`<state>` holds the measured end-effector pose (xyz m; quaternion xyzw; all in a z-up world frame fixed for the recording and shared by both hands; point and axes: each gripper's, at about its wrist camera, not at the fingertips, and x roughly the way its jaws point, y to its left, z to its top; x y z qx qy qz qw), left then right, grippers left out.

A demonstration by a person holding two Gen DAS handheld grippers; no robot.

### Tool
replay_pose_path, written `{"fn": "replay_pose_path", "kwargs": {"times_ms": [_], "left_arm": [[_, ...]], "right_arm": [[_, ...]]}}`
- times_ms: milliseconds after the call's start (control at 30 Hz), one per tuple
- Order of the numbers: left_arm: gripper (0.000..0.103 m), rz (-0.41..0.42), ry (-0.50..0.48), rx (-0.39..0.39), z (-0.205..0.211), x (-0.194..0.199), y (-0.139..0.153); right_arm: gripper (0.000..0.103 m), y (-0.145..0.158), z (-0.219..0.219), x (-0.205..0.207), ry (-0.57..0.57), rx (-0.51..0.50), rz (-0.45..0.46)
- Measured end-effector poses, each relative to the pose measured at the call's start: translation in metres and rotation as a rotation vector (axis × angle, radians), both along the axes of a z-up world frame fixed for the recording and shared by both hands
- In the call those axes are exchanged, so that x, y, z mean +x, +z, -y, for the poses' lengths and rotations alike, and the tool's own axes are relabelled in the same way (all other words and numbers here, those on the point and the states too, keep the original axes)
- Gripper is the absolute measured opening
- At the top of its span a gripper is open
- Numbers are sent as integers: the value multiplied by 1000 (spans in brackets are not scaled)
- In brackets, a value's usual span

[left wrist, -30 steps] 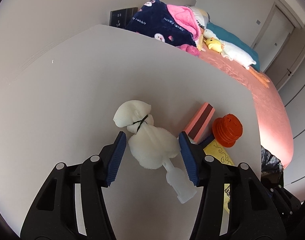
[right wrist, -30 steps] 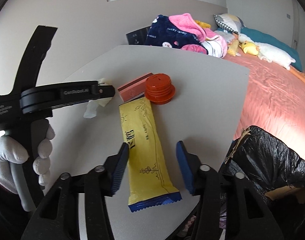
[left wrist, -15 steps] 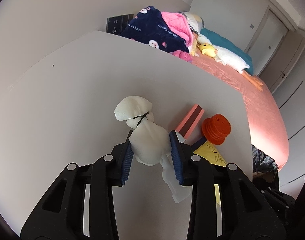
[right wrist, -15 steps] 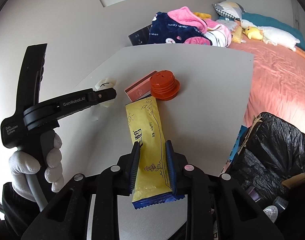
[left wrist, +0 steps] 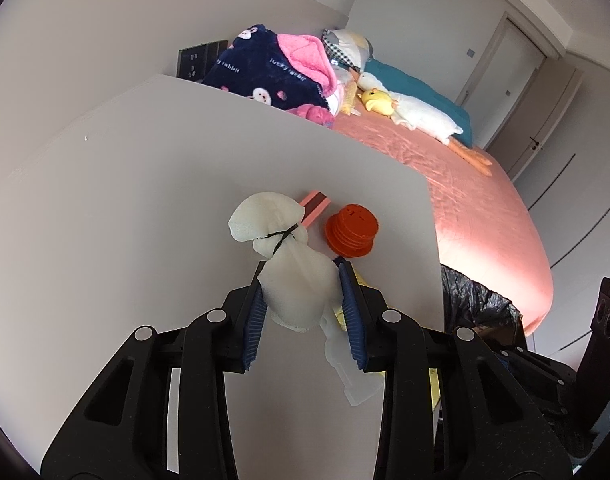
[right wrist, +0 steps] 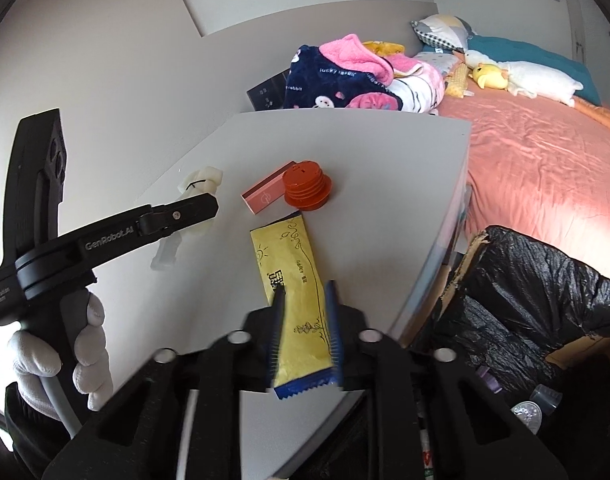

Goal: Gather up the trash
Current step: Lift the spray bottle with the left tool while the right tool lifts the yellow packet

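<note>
My left hand-held gripper [left wrist: 301, 304] pinches the white foam wad [left wrist: 295, 280] at centre frame, its blue pads pressed into both sides. My right hand-held gripper [right wrist: 303, 336] is clamped on the yellow wrapper [right wrist: 297, 288], low in its view, the wrapper's far end over the table [right wrist: 385, 160]. Just beyond sit an orange cap [right wrist: 307, 185] and a pink box [right wrist: 265, 194], touching. At lower right gapes a black trash bag [right wrist: 545, 300], beside the bed [right wrist: 545, 168].

The left hand-held gripper [right wrist: 193, 210] reads "GenRobot.AI" along its arm; the navy blanket [right wrist: 329, 80] at one o'clock reads "lucky rabbit".
</note>
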<state>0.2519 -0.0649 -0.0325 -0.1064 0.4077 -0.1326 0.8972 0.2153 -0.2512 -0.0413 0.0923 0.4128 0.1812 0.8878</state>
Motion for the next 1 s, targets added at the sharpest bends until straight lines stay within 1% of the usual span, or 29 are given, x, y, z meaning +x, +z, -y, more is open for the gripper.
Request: {"fn": "replay_pose_path", "kwargs": {"times_ms": [133,267,300,333,367,400,700,733,800,867,1000], "left_arm": [[34,16,5,-9,2,-11,7],[34,35,12,-20,-1,-22,15],[34,37,11,-23,-2,-24,17],[34,39,10,-26,-3,-25,18],[34,43,13,-29,-4,-27,19],[34,46,15,-30,-5,-28,21],[34,57,25,-48,-14,-30,26],[34,58,27,-50,-15,-31,26],[34,59,31,-49,-16,-31,26],[34,59,32,-52,-16,-32,26],[34,66,24,-55,-14,-35,29]], "right_arm": [[13,2,2,-4,18,17,-15],[15,1,-6,-5,15,-7,-9],[25,0,-8,-5,14,-16,-11],[38,-1,-11,-4,10,-35,-13],[44,-1,-14,-4,2,-59,-7],[47,-1,-15,-4,-5,-75,3],[47,-20,-29,8,11,-154,-39],[45,-22,-31,8,17,-167,-34],[31,-22,-36,6,24,-198,-26],[30,-22,-36,4,37,-168,-33],[30,-11,-36,-8,52,-147,8]]}}
